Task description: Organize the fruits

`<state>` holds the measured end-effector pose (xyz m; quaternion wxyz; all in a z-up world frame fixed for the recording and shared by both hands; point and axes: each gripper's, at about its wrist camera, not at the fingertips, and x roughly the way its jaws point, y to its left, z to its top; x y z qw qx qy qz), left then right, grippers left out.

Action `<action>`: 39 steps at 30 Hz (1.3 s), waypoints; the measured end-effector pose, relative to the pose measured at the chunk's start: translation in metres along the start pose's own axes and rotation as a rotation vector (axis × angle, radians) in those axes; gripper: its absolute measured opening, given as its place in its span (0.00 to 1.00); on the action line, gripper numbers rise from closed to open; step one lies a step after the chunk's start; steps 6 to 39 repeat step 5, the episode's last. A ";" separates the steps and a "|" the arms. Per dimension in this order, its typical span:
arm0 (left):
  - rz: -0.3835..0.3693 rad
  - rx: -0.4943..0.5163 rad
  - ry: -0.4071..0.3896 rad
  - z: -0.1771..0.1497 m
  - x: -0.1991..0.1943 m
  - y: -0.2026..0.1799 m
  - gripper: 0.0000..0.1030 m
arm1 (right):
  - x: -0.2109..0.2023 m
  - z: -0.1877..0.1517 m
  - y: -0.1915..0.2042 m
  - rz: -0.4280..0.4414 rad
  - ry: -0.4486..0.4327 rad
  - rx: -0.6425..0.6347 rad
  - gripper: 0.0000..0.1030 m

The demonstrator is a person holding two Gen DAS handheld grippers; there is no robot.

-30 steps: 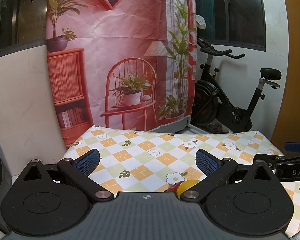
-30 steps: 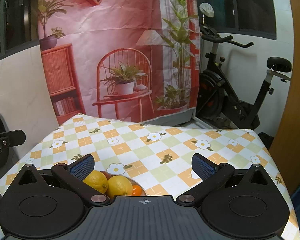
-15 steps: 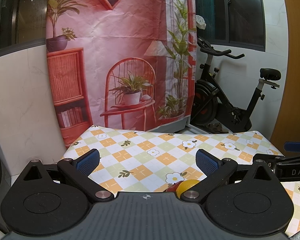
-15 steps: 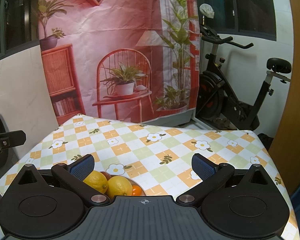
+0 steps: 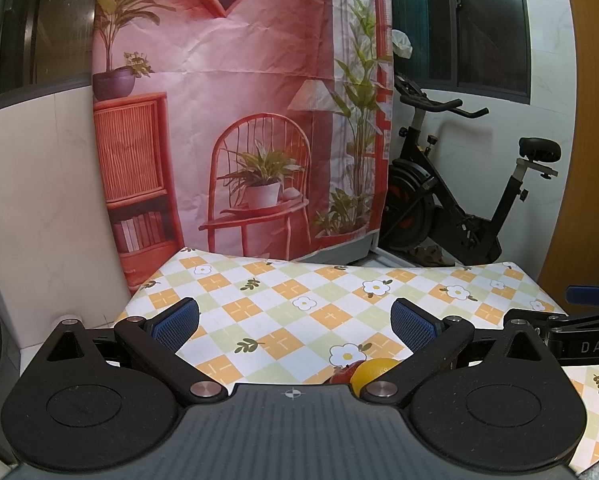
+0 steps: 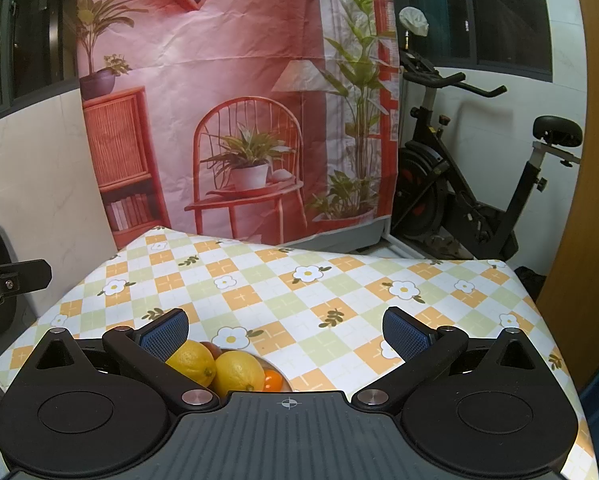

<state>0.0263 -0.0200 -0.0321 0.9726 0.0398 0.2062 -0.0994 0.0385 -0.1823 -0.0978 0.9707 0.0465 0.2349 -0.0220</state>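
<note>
In the right wrist view, two yellow lemons (image 6: 219,370), a small orange fruit (image 6: 273,381) and a red fruit (image 6: 211,347) lie together on a plate (image 6: 284,378), just below my right gripper (image 6: 285,332), which is open and empty above them. In the left wrist view, one lemon (image 5: 373,369) and a red fruit (image 5: 342,375) peek out near the right finger of my left gripper (image 5: 295,322), also open and empty. The rest of the fruit is hidden behind the gripper bodies.
The table carries a checked floral cloth (image 6: 299,292). A pink printed backdrop (image 6: 227,100) hangs behind it and an exercise bike (image 6: 479,184) stands at the back right. The right gripper shows at the right edge of the left wrist view (image 5: 579,320).
</note>
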 end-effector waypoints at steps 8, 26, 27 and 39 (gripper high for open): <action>0.003 0.002 -0.003 -0.002 -0.001 -0.003 1.00 | 0.000 0.001 0.000 0.000 0.000 -0.001 1.00; 0.003 0.002 -0.003 -0.002 -0.001 -0.003 1.00 | 0.000 0.001 0.000 0.000 0.000 -0.001 1.00; 0.003 0.002 -0.003 -0.002 -0.001 -0.003 1.00 | 0.000 0.001 0.000 0.000 0.000 -0.001 1.00; 0.003 0.002 -0.003 -0.002 -0.001 -0.003 1.00 | 0.000 0.001 0.000 0.000 0.000 -0.001 1.00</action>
